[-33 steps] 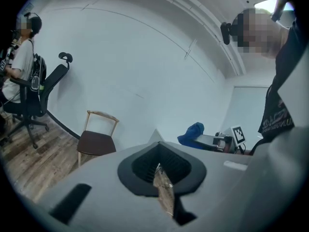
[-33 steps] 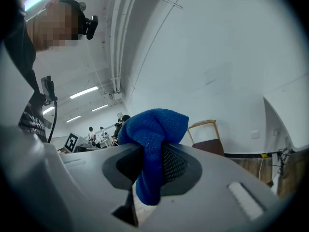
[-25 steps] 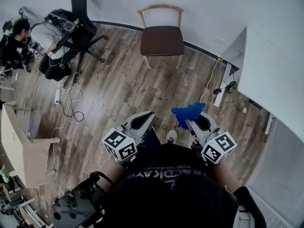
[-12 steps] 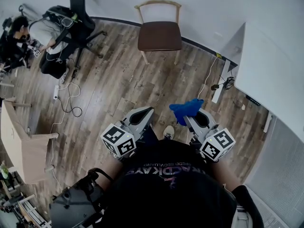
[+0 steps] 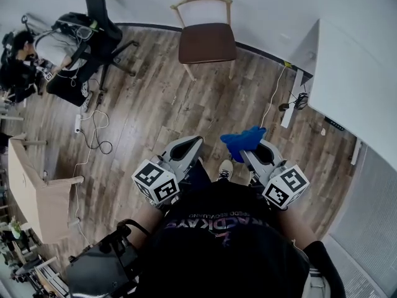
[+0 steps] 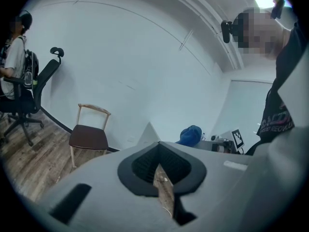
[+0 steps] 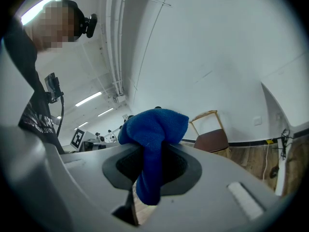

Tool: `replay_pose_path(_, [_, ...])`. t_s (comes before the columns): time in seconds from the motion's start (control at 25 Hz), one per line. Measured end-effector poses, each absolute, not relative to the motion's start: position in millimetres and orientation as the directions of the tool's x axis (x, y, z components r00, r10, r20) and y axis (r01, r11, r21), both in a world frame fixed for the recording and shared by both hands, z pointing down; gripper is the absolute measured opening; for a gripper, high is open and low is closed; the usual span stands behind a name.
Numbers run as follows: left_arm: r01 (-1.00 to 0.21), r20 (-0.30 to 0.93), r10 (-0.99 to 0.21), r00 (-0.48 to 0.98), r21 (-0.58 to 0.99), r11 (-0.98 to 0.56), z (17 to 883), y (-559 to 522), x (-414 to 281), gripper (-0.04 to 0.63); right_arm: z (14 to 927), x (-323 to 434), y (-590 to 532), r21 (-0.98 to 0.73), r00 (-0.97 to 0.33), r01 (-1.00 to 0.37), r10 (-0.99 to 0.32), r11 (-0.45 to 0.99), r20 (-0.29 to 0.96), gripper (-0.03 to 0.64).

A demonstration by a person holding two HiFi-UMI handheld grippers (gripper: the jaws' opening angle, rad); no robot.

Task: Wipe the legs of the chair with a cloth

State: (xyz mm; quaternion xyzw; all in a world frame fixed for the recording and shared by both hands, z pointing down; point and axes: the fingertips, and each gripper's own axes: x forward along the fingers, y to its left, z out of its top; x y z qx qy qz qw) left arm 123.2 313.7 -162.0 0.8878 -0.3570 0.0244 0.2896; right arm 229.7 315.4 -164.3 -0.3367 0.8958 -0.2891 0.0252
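A wooden chair (image 5: pixel 206 39) with a brown seat stands against the white wall at the far side of the room, a few steps ahead of me. It also shows small in the left gripper view, chair (image 6: pixel 88 135), and in the right gripper view, chair (image 7: pixel 211 138). My right gripper (image 5: pixel 247 146) is shut on a blue cloth (image 5: pixel 243 139), which bunches above the jaws and hangs down between them, cloth (image 7: pixel 153 144). My left gripper (image 5: pixel 189 148) is shut with nothing in it, held level beside the right one.
A white desk (image 5: pixel 353 85) stands at the right with cables (image 5: pixel 291 107) on the floor beside it. A black office chair (image 5: pixel 93 33) and a seated person (image 5: pixel 15 58) are at the far left. A cardboard box (image 5: pixel 34 194) lies at the left; wood floor (image 5: pixel 149 104) lies between.
The view has shifted slightly toward the chair and both grippers keep their hold and position in front of me. The cloth stays clamped in the right gripper.
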Motion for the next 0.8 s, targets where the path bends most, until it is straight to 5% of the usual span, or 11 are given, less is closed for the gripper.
replay_pose_path(0.8, [-0.646, 0.246, -0.617, 0.747, 0.488, -0.587, -154.8, 329.3, 130.1, 0.005, -159.4, 229.1, 329.0, -0.526, -0.776, -0.589, -0.612, 0.614, 0.154, 0.086])
